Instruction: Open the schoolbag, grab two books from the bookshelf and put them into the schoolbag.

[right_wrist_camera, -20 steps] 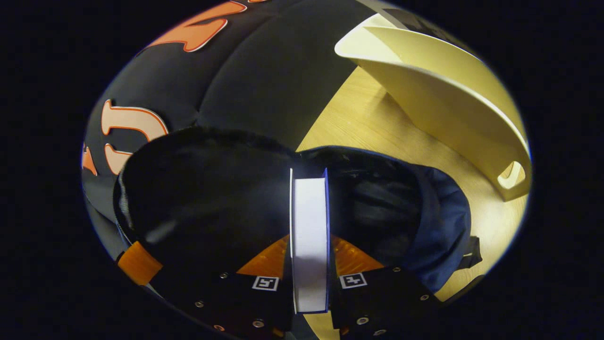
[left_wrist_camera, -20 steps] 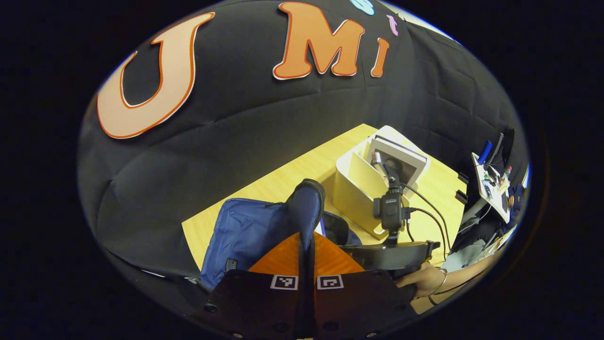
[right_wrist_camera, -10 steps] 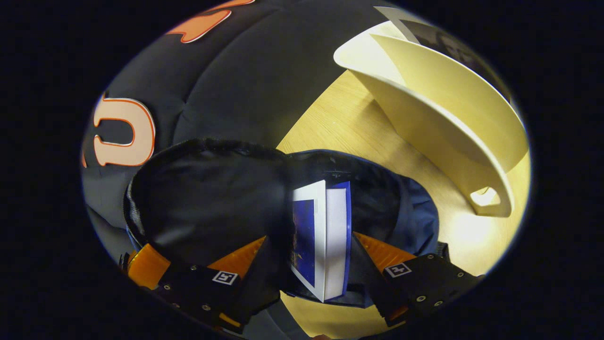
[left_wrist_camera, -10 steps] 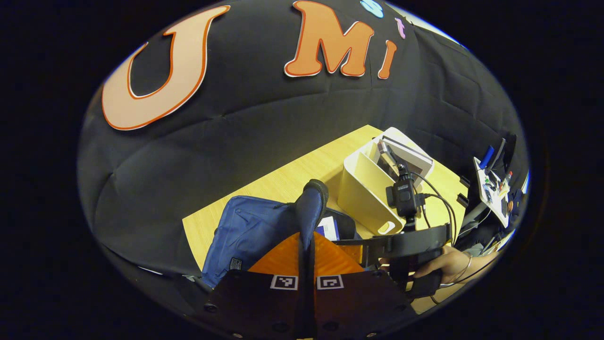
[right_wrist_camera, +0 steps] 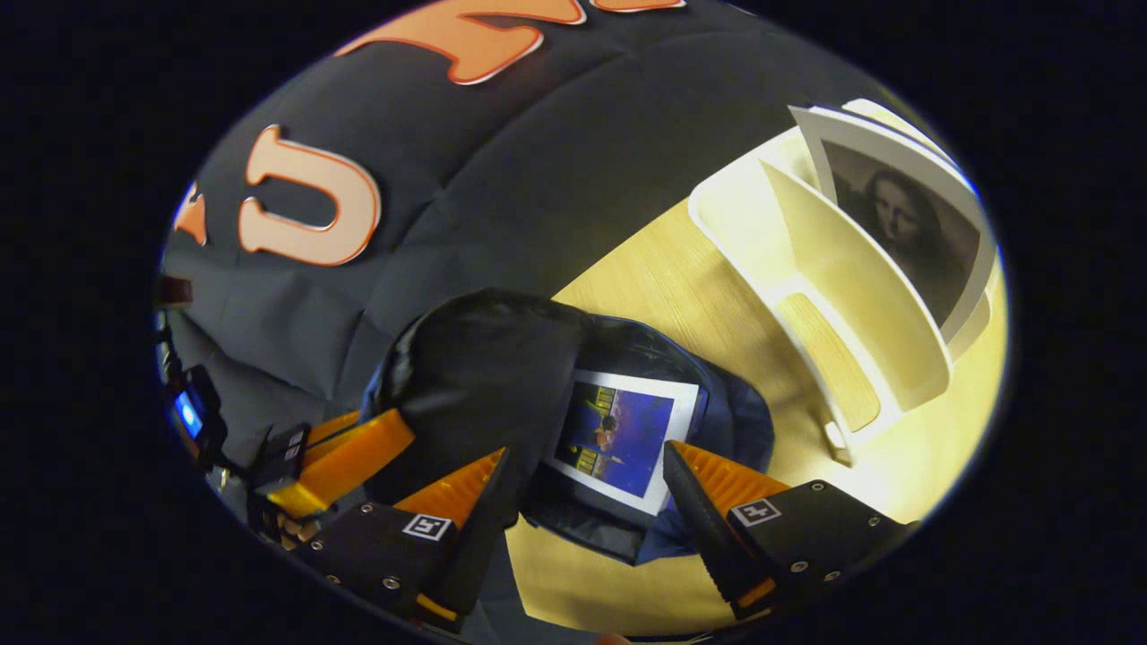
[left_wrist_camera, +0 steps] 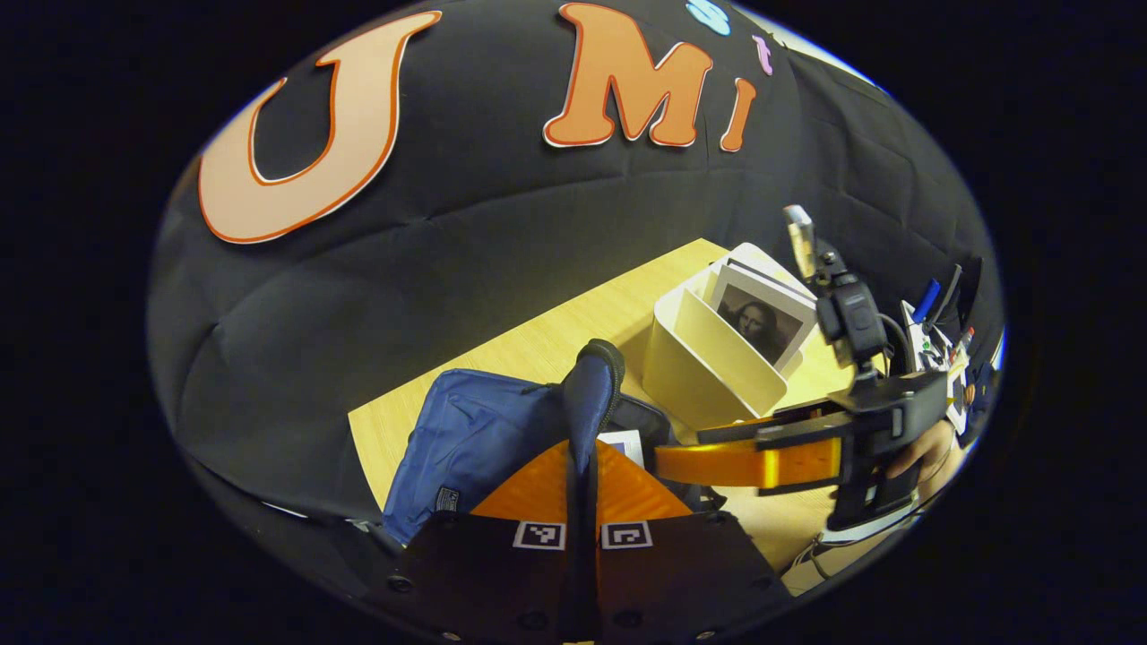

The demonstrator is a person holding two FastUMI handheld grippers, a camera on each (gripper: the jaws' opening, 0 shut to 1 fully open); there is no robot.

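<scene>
The pale wooden tabletop point(right_wrist_camera: 681, 296) carries everything, its far edge running along the black cloth wall. The blue fabric schoolbag point(left_wrist_camera: 466, 439) lies toward the left end of the tabletop with its mouth held up and open. To the right of it, near the far right corner, stands the cream plastic bookshelf point(right_wrist_camera: 851, 296), a divided rack with a grey-covered book bearing a portrait point(right_wrist_camera: 905, 224) leaning upright in its rear compartment. A white-bordered book with a dark blue picture cover point(right_wrist_camera: 623, 439) lies flat inside the open schoolbag. The left gripper point(left_wrist_camera: 581, 448) has its fingers pressed together on the schoolbag's raised padded flap point(left_wrist_camera: 591, 394), pinching it upright. The right gripper point(right_wrist_camera: 582, 502) hovers just above the bag's mouth with its fingers spread wide, holding nothing, the blue book lying between and below them without touching either; in the left gripper view it shows beside the bookshelf, held by a hand point(left_wrist_camera: 927, 448).
</scene>
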